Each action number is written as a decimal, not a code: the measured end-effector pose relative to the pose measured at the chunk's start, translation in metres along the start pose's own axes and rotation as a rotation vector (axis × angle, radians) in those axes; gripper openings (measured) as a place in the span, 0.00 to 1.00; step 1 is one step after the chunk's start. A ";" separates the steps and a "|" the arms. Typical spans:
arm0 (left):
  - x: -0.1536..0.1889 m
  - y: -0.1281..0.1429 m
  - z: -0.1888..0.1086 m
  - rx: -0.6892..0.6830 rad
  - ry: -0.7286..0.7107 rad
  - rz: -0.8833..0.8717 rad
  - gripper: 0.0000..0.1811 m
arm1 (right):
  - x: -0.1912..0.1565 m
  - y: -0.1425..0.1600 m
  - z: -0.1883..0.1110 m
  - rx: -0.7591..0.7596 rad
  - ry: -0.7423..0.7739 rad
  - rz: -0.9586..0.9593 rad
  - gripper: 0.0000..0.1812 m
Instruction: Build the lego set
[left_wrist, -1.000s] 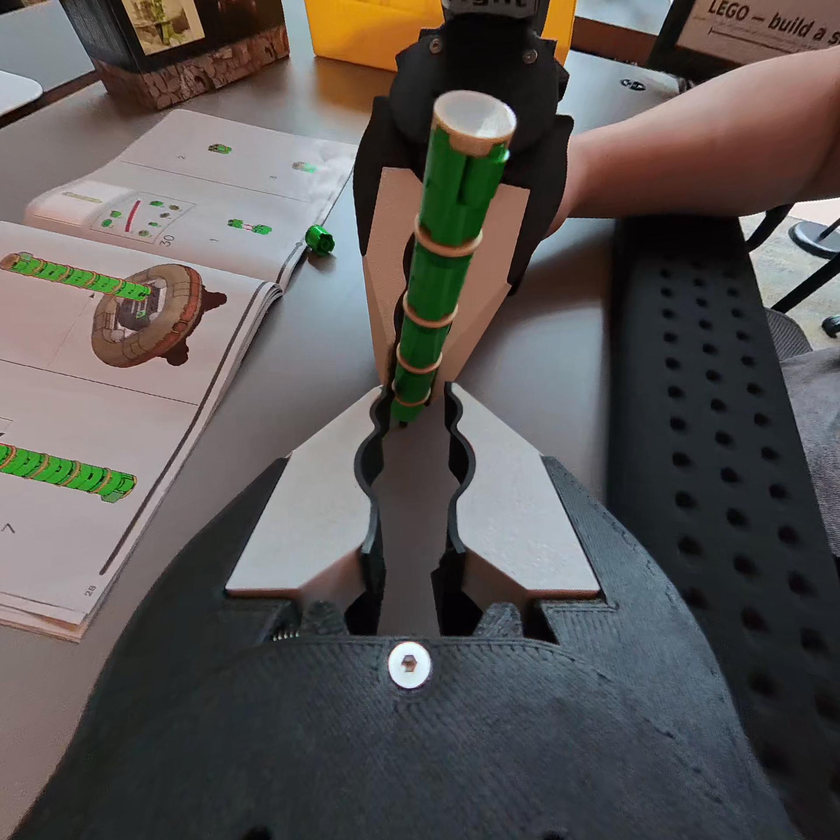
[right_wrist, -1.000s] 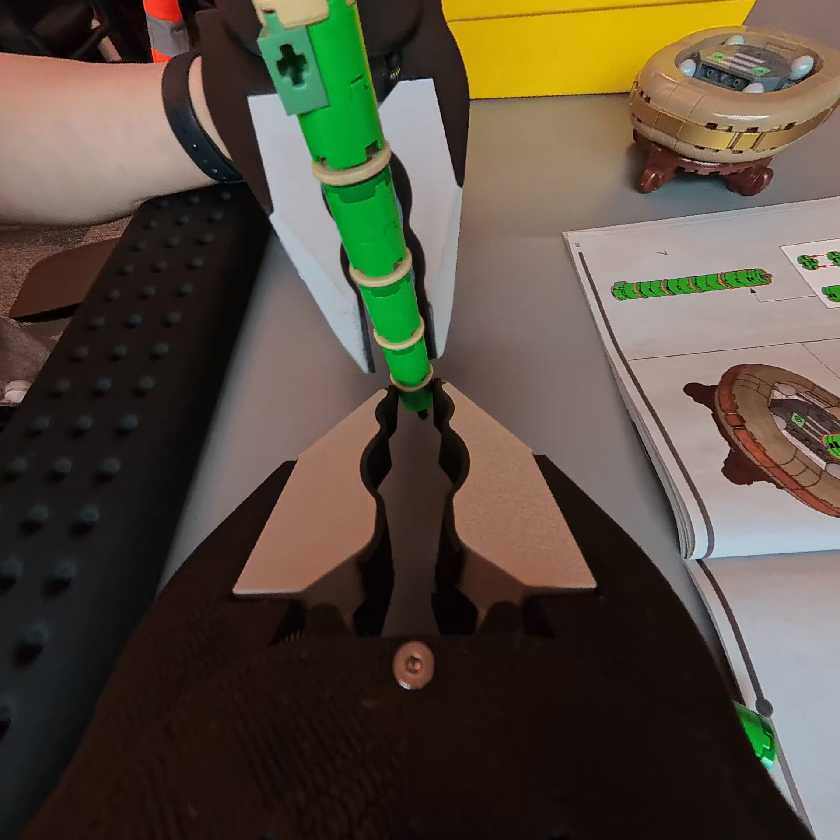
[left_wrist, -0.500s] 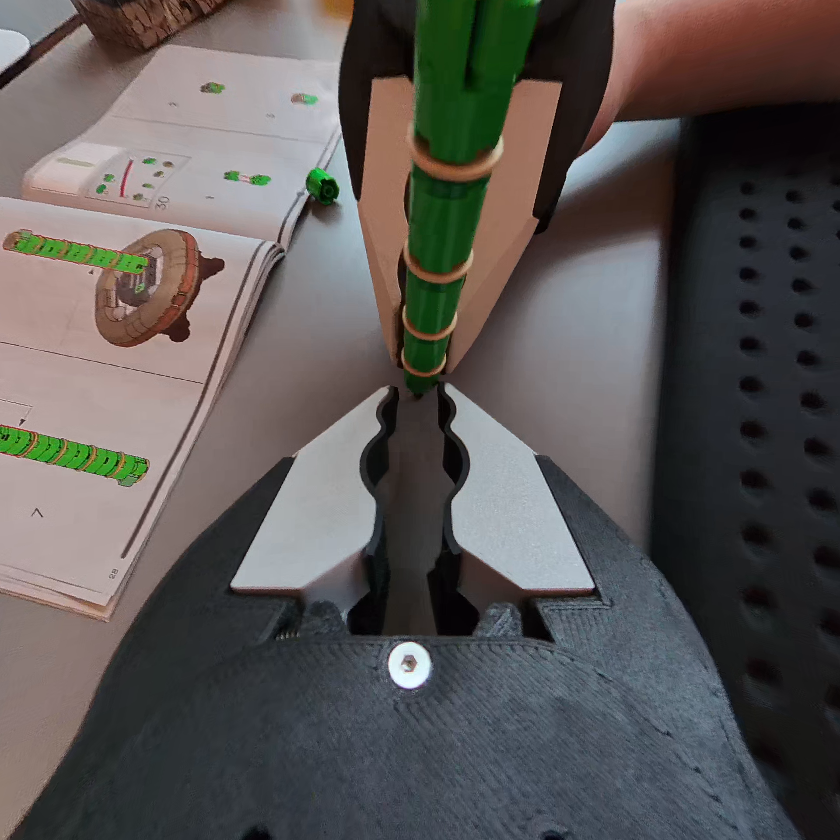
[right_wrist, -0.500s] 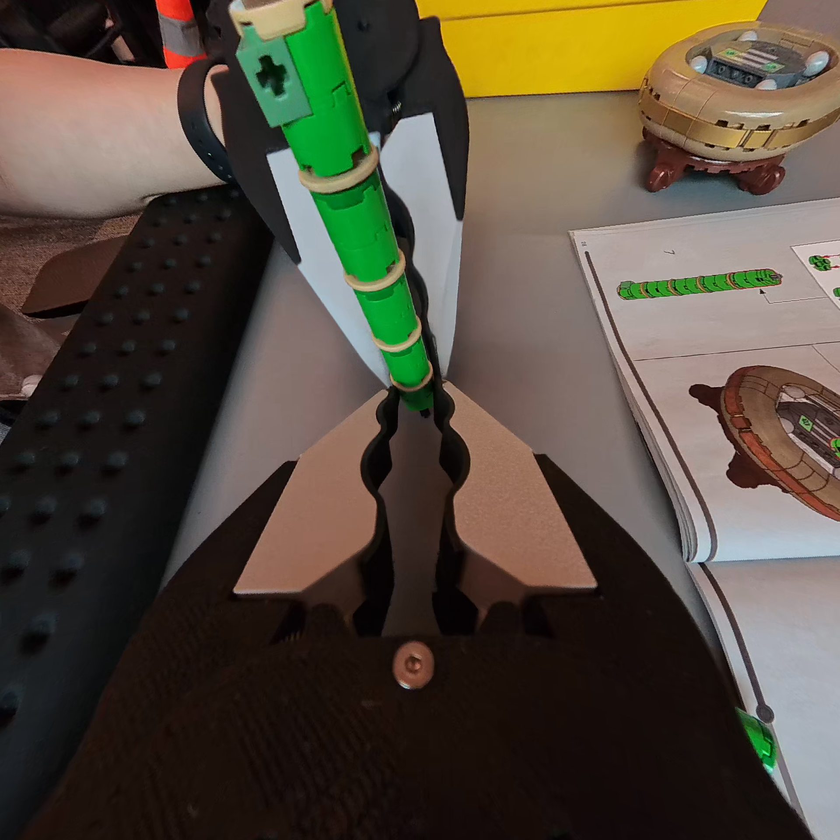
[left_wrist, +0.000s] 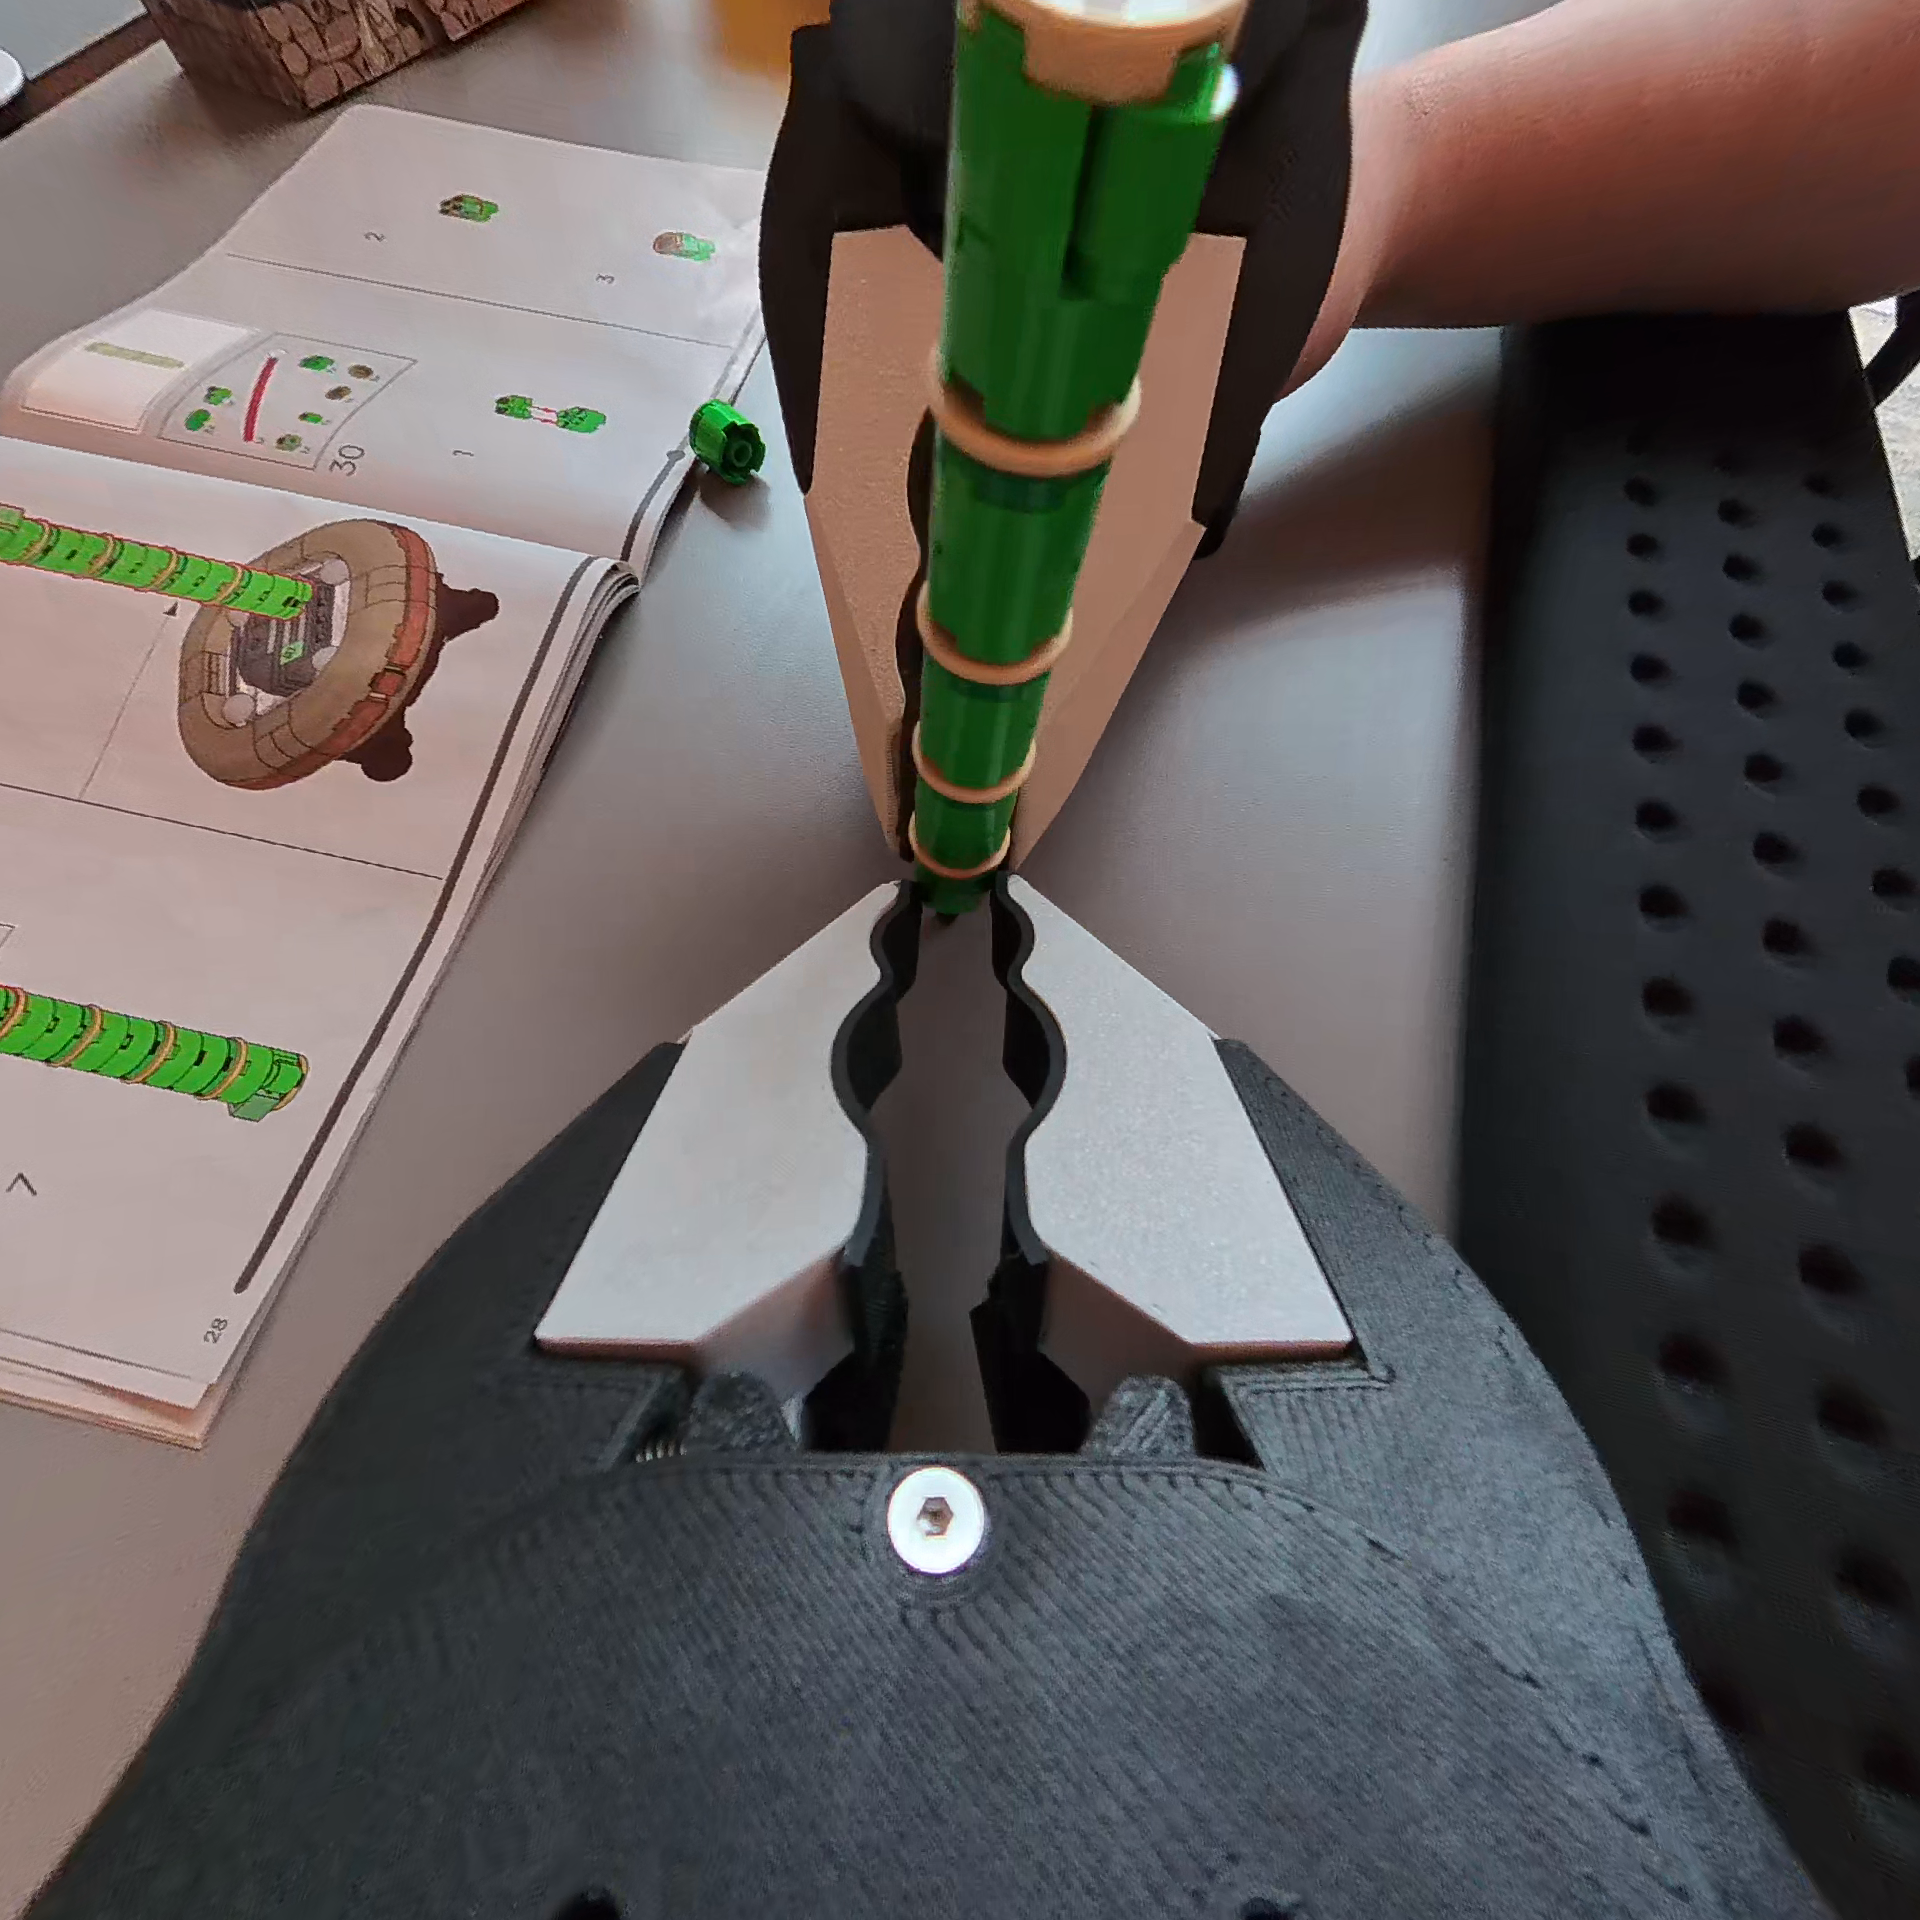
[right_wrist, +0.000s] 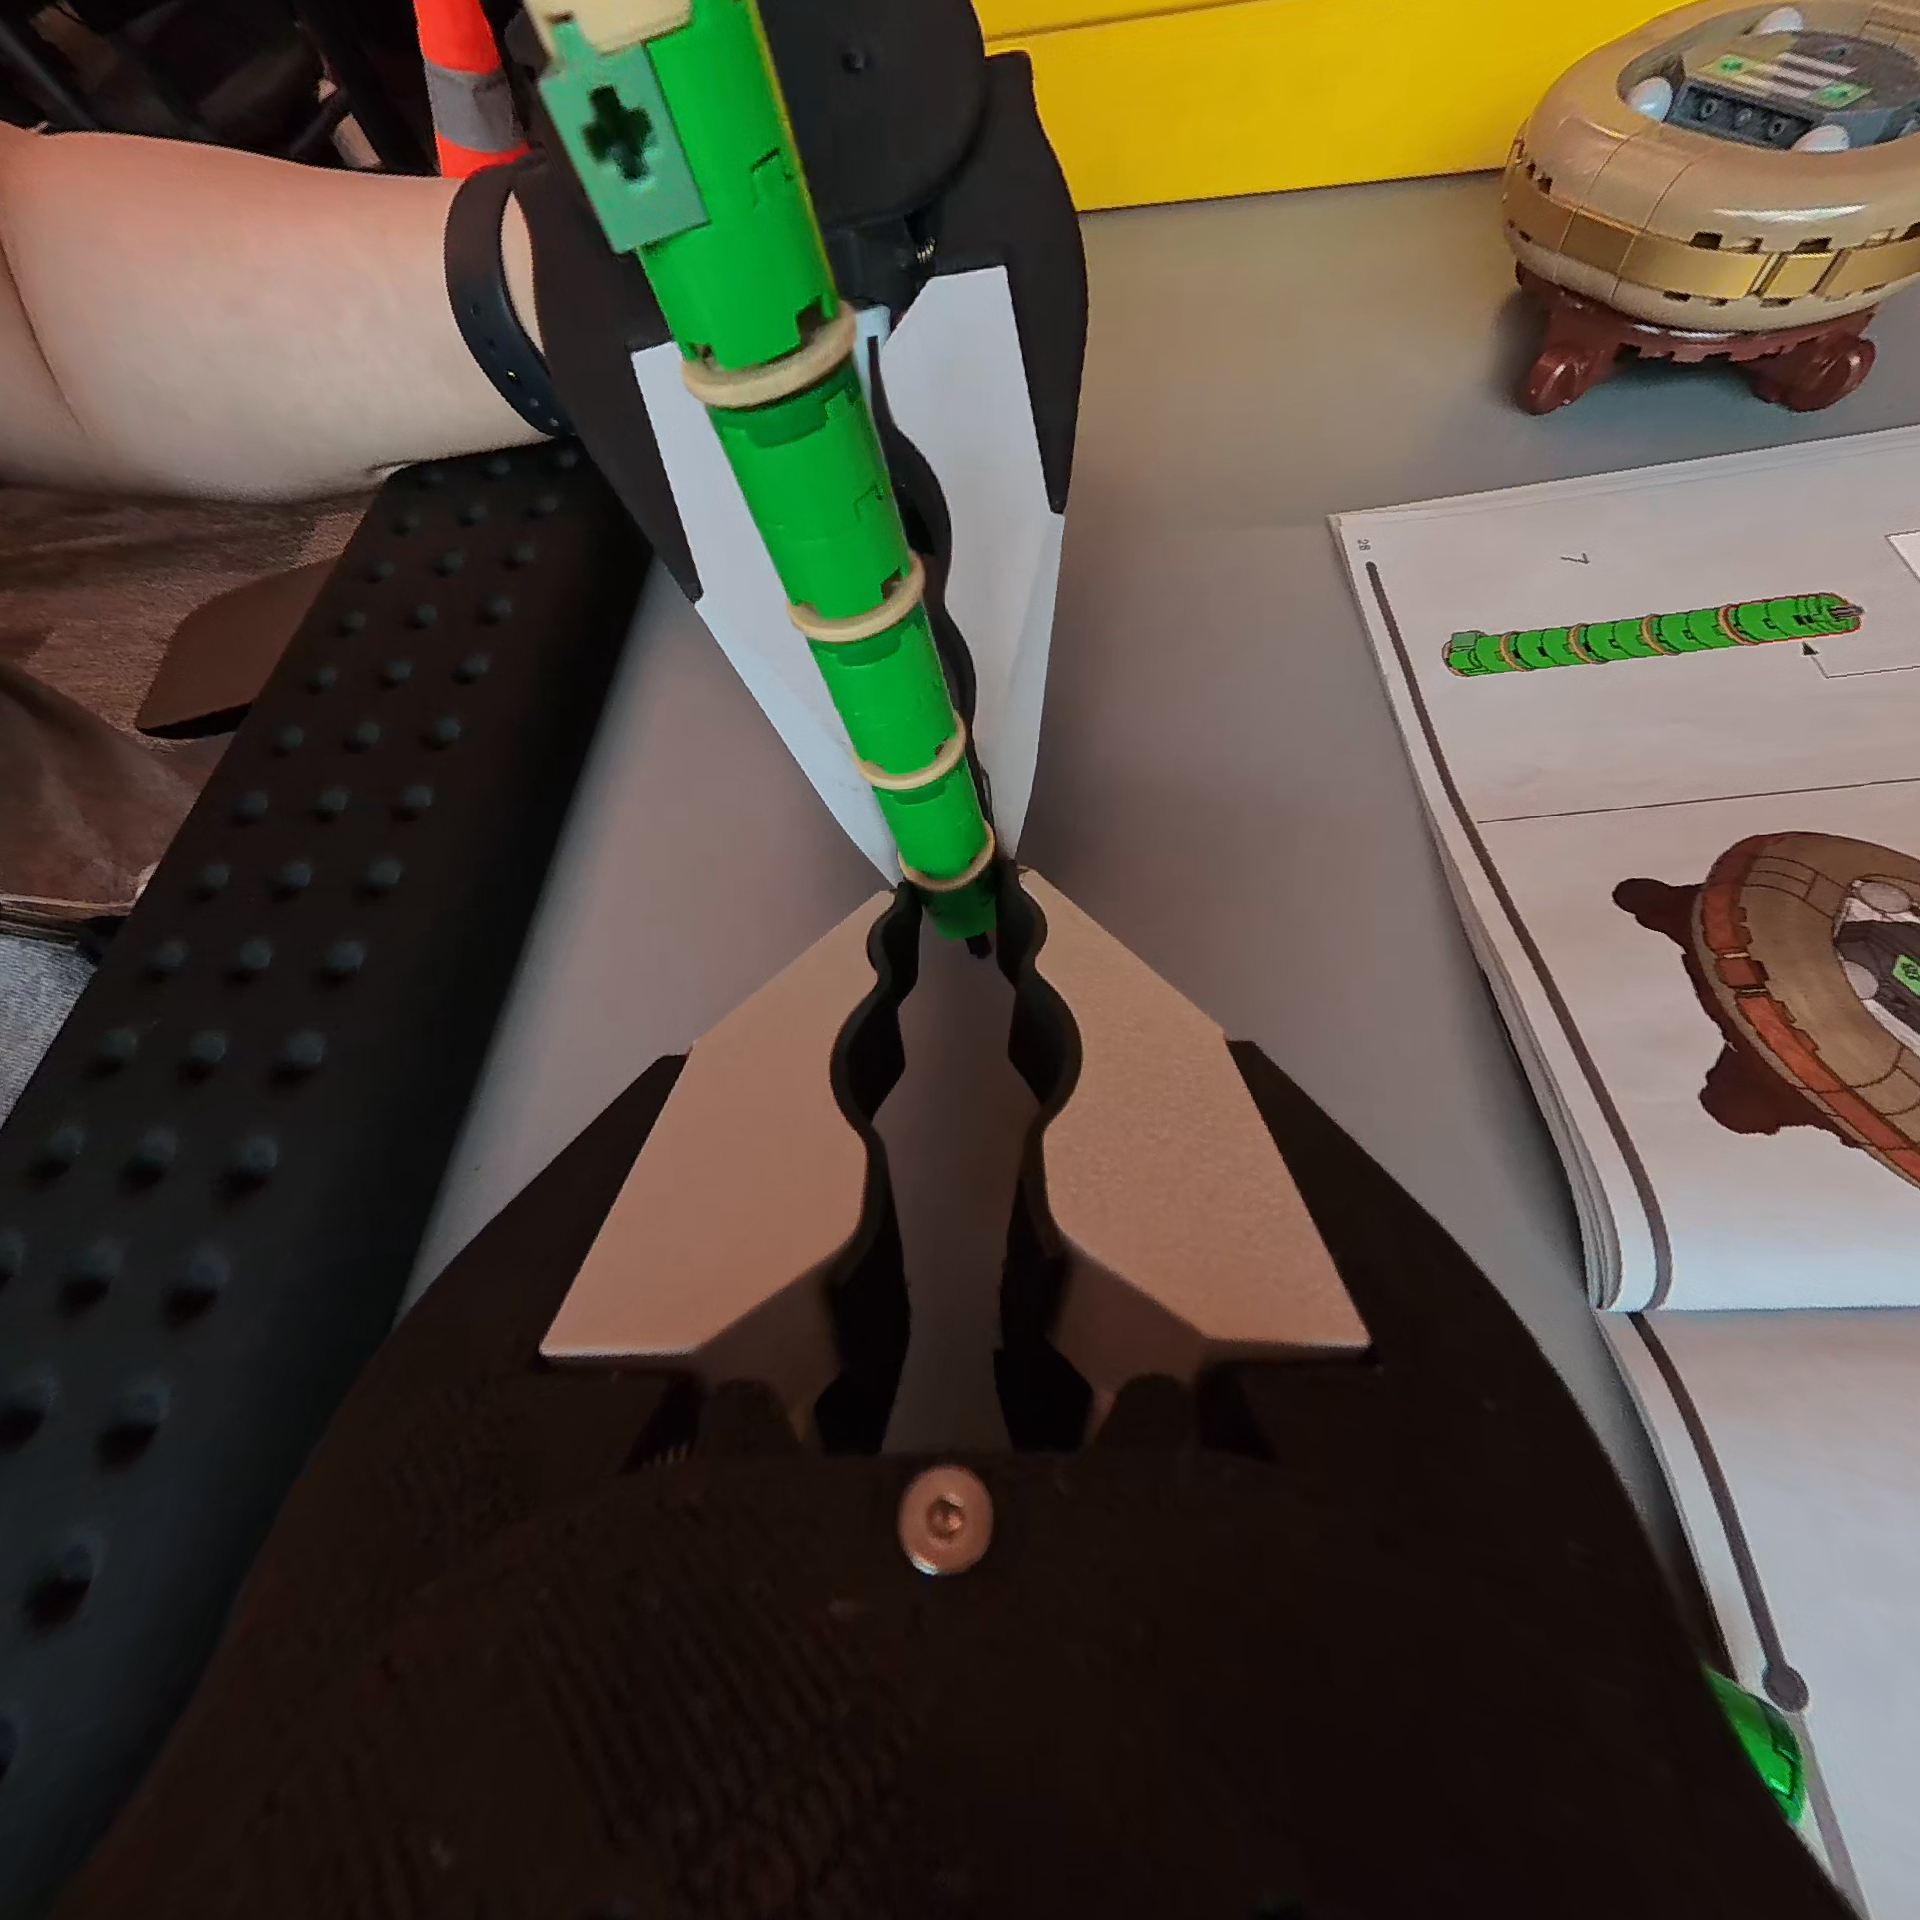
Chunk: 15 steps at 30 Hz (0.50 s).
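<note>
Count, both views:
- hand-held gripper: 2, left (left_wrist: 951, 894) and right (right_wrist: 961, 899)
- green rod with tan rings (left_wrist: 1023, 520): 1; four rings visible along it
- loose green round piece (left_wrist: 725, 442): 1
- open instruction booklet (left_wrist: 312, 727): 1
- tan bowl-shaped base on brown feet (right_wrist: 1704, 197): 1
- black studded mat (left_wrist: 1714, 935): 1
</note>
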<state>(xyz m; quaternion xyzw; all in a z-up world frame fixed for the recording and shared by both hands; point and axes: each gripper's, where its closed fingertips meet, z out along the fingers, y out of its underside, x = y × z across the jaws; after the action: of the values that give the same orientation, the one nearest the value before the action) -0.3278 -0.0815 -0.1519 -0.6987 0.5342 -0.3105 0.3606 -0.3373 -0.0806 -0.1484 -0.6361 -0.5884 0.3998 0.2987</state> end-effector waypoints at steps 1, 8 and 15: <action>0.000 0.000 0.000 0.000 -0.003 0.006 0.07 | 0.000 0.000 0.000 0.000 0.000 0.002 0.08; 0.000 0.000 0.000 -0.002 0.005 -0.001 0.07 | 0.000 0.001 0.000 -0.002 -0.002 0.015 0.08; 0.000 0.000 0.000 -0.002 0.016 -0.013 0.07 | 0.001 0.000 0.000 -0.002 -0.009 0.033 0.08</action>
<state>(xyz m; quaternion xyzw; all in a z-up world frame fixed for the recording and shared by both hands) -0.3276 -0.0812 -0.1516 -0.6999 0.5331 -0.3178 0.3535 -0.3373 -0.0801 -0.1488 -0.6440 -0.5797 0.4071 0.2888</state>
